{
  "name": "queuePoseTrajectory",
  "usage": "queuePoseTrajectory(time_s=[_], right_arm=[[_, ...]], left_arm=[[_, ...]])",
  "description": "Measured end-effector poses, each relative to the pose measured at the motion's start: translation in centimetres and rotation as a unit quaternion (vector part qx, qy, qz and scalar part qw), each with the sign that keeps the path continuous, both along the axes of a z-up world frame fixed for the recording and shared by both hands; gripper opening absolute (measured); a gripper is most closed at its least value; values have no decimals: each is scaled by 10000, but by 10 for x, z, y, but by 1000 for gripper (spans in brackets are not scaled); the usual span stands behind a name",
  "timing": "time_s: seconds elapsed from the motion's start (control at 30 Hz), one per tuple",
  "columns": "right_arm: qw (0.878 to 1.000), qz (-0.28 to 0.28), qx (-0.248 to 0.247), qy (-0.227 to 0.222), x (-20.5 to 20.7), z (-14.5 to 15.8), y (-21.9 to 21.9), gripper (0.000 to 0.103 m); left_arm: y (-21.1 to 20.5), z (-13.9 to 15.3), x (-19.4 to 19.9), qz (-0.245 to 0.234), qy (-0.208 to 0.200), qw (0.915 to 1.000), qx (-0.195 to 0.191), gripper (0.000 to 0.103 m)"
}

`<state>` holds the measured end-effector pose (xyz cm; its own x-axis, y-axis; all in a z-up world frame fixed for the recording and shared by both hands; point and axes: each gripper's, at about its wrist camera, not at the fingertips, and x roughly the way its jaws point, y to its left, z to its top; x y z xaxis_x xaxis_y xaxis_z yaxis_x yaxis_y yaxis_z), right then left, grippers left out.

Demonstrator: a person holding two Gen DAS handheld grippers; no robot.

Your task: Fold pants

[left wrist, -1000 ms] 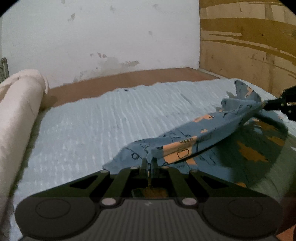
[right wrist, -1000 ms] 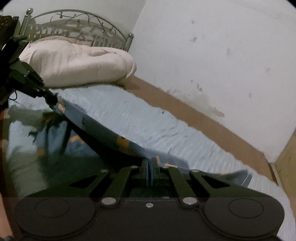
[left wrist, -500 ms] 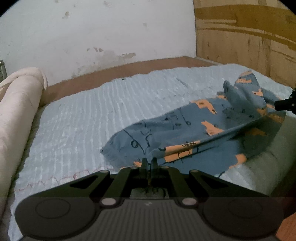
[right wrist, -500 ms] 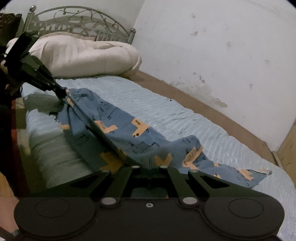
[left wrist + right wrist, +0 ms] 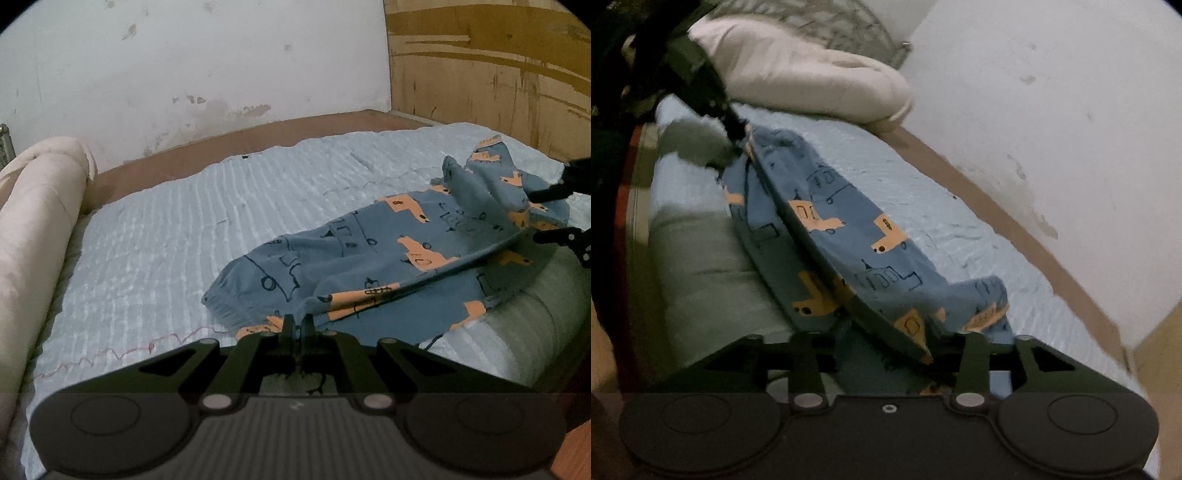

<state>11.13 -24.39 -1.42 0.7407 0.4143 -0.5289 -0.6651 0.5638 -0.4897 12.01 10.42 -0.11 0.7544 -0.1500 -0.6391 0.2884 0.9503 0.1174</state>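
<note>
Blue pants (image 5: 369, 258) with orange vehicle prints lie lengthwise along the near side of the light blue bedspread (image 5: 184, 229). My left gripper (image 5: 298, 321) is shut on the pants' edge at one end; in the right wrist view the left gripper (image 5: 735, 129) pinches the far tip of the pants (image 5: 849, 236). My right gripper (image 5: 890, 343) is at the other end with its jaws opening. The folded edge of the cloth lies loose between them, and the pads are apart from it. The right gripper (image 5: 535, 214) also shows at the right edge of the left wrist view.
A rolled cream duvet (image 5: 37, 221) lies along the head of the bed, before a metal headboard (image 5: 849, 26). A brown bed rail (image 5: 258, 133) runs under the white wall. A wooden panel (image 5: 498, 74) stands at the foot. The mattress edge (image 5: 535, 314) drops off close by.
The pants, stretched in the air between both grippers, have come down onto the bedspread. The right gripper sank and its jaws have parted, and the left stays shut on the cloth.
</note>
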Motion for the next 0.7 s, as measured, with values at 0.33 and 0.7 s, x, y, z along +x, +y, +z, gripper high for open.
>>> queuePoseTrajectory(time_s=[0.33,0.7], right_arm=[[9992,262,-250,194,5,2,8,0],[9964,414,-362,644,-8,-6,6,0]], left_arm=[[1,-1,1,6,37,10000,30,1],[2,-11,5,38,242,9997,12,1]])
